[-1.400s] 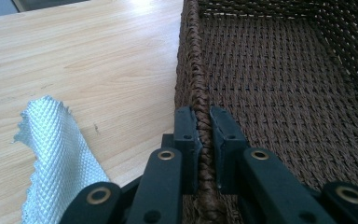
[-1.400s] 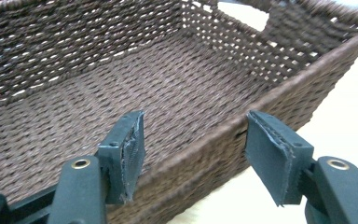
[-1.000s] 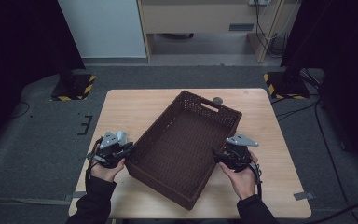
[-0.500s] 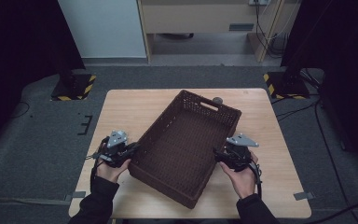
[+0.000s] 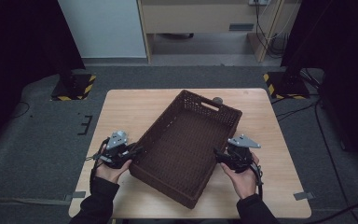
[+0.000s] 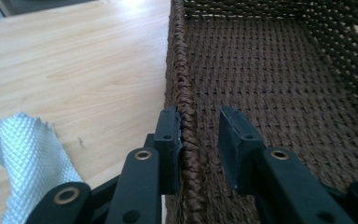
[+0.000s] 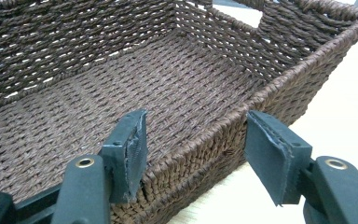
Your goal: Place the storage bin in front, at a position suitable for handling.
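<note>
While the brown woven basket (image 5: 186, 144) is sitting slantwise on the wooden table (image 5: 121, 112), both grippers are straddling its long walls w/ jaws apart. L gripper (image 6: 199, 140): jaws have just been opening; the outer pad is touching the braided rim, the inner pad is standing clear inside, so the wall is lying between them w/o a squeeze. R gripper (image 7: 193, 156) is spanning the opposite wall, one jaw inside, one outside, gaps both sides, nothing gripped. Near the L gripper, a silvery textured scrap (image 6: 25, 154) is lying on the tabletop beside the basket.
</note>
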`<state>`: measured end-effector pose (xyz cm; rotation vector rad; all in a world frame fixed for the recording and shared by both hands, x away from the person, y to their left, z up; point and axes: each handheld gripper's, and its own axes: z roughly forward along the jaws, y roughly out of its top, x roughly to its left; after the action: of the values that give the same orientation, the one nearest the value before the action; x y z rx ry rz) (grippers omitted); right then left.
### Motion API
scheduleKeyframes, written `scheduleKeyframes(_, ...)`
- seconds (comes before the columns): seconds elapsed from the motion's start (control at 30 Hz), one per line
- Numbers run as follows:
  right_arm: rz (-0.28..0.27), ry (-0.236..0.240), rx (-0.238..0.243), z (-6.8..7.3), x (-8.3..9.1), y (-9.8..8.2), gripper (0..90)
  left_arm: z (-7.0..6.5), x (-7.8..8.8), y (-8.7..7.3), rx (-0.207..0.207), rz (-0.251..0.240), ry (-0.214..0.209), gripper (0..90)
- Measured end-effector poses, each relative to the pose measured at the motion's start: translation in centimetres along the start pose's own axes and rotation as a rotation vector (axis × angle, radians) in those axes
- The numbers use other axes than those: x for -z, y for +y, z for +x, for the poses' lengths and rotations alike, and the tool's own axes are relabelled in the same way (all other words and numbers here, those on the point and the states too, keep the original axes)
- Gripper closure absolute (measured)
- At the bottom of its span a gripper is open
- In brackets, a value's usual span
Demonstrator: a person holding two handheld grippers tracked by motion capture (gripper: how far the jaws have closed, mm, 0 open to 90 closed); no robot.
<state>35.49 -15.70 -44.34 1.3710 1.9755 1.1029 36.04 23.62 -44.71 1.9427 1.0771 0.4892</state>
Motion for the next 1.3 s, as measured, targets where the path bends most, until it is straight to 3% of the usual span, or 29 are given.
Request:
scheduleKeyframes(0.17, 0.005, 0.004, -0.007, -0.1, -0.1, 0.0, 41.3, -0.6, 0.0, 0.2, -0.045, 0.024, 0.050, 69.5)
scheduleKeyframes(0.47, -0.011, -0.027, 0.022, -1.0, -1.1, 0.4, 44.8, -0.9, 0.0, 0.1, 0.010, 0.004, 0.002, 71.2)
scheduleKeyframes(0.6, -0.026, -0.001, 0.007, -1.1, -0.6, 0.2, 40.9, -0.8, 0.0, 0.1, 0.029, 0.011, -0.013, 69.3)
scheduleKeyframes(0.67, -0.024, 0.015, 0.012, -1.0, -0.2, 0.1, 39.2, -1.0, -0.3, 0.0, 0.022, 0.038, -0.012, 67.1)
scheduleKeyframes(0.77, -0.025, 0.025, 0.014, -0.8, 0.2, -0.3, 38.2, -1.0, -0.2, 0.0, 0.027, 0.046, -0.018, 64.2)
scheduleKeyframes(0.87, -0.034, 0.034, 0.006, -0.7, 0.5, -0.6, 36.6, -0.9, -0.2, 0.0, -0.002, 0.034, -0.029, 63.7)
scheduleKeyframes(1.0, -0.018, 0.055, -0.027, -0.7, 0.1, -0.5, 45.1, -0.8, -0.5, 0.1, -0.031, 0.057, -0.073, 55.8)
scheduleKeyframes(1.13, -0.023, -0.002, 0.030, -0.5, -0.3, -0.2, 47.9, -0.9, -0.8, 0.2, -0.064, 0.068, -0.120, 51.3)
scheduleKeyframes(1.2, -0.030, -0.015, 0.025, -0.7, -0.6, -0.1, 49.0, -1.2, -0.9, 0.3, -0.071, 0.070, -0.116, 49.2)
scheduleKeyframes(1.3, -0.041, -0.027, 0.031, -1.1, -1.1, 0.0, 49.7, -1.7, -0.9, 0.2, -0.044, 0.066, -0.096, 50.2)
